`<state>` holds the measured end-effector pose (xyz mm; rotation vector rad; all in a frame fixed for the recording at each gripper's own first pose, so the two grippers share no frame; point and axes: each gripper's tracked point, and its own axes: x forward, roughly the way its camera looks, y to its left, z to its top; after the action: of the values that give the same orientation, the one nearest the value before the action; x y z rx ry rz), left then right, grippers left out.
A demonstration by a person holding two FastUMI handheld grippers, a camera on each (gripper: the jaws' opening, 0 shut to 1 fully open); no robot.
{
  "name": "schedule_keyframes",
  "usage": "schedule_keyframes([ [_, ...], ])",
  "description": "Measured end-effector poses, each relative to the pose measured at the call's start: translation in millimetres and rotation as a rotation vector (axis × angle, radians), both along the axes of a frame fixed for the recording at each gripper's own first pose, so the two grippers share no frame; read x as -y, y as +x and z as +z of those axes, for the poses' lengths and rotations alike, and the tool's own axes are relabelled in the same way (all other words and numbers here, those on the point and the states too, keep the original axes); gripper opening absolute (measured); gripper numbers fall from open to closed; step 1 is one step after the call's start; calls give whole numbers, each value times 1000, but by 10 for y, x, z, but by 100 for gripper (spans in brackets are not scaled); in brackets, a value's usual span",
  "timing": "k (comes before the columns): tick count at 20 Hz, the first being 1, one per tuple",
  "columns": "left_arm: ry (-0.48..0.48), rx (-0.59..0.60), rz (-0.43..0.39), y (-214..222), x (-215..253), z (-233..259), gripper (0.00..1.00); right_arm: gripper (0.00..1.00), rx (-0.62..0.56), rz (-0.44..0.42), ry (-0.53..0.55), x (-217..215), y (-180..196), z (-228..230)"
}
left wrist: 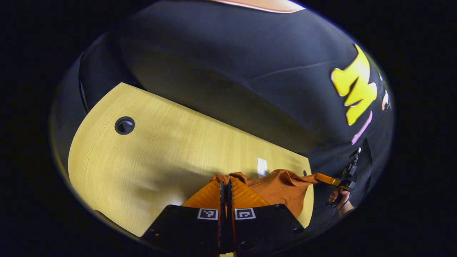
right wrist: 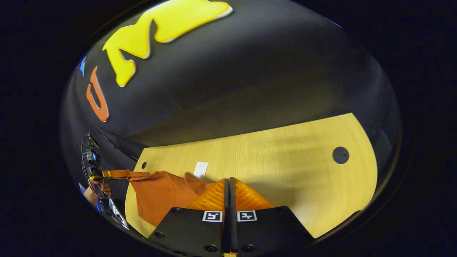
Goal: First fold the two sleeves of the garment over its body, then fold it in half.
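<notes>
An orange garment (left wrist: 285,189) hangs bunched and stretched between my two grippers, over the near edge of a light wooden table (left wrist: 160,160). My left gripper (left wrist: 225,184) is shut, with a fold of the cloth caught at its fingertips. Farther right, my right gripper (left wrist: 318,177) pinches the garment's other end, held by a hand (left wrist: 341,198). In the right gripper view the garment (right wrist: 160,196) runs left from my shut right gripper (right wrist: 229,182) to my left gripper (right wrist: 126,174). Most of the cloth's shape is hidden in folds.
The table (right wrist: 285,167) has a round cable hole (left wrist: 124,125) (right wrist: 340,155) far from the cloth. A small white tag (left wrist: 262,167) (right wrist: 201,169) lies on the wood behind the garment. The booth's black cloth wall (left wrist: 232,71) rises behind the table.
</notes>
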<state>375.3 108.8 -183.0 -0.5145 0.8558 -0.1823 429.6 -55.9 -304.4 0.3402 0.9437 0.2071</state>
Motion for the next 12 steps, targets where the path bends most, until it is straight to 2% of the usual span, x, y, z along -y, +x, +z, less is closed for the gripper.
schedule_keyframes([
  [3,42,-46,34,161,-83,-407,3,1,-34,-19,-21,-64,171,-399],
  [6,16,-84,82,258,-82,-647,8,1,-66,-56,-21,-1,197,-633],
  [7,35,-103,111,248,-134,-722,10,1,-75,-64,-25,15,208,-677],
  [10,107,-102,175,238,-370,-735,87,14,-42,-109,-50,97,263,-607],
  [11,121,-83,193,234,-429,-654,90,33,-22,-128,-63,144,303,-530],
  [12,141,-60,208,246,-496,-557,98,52,-3,-147,-72,193,303,-473],
])
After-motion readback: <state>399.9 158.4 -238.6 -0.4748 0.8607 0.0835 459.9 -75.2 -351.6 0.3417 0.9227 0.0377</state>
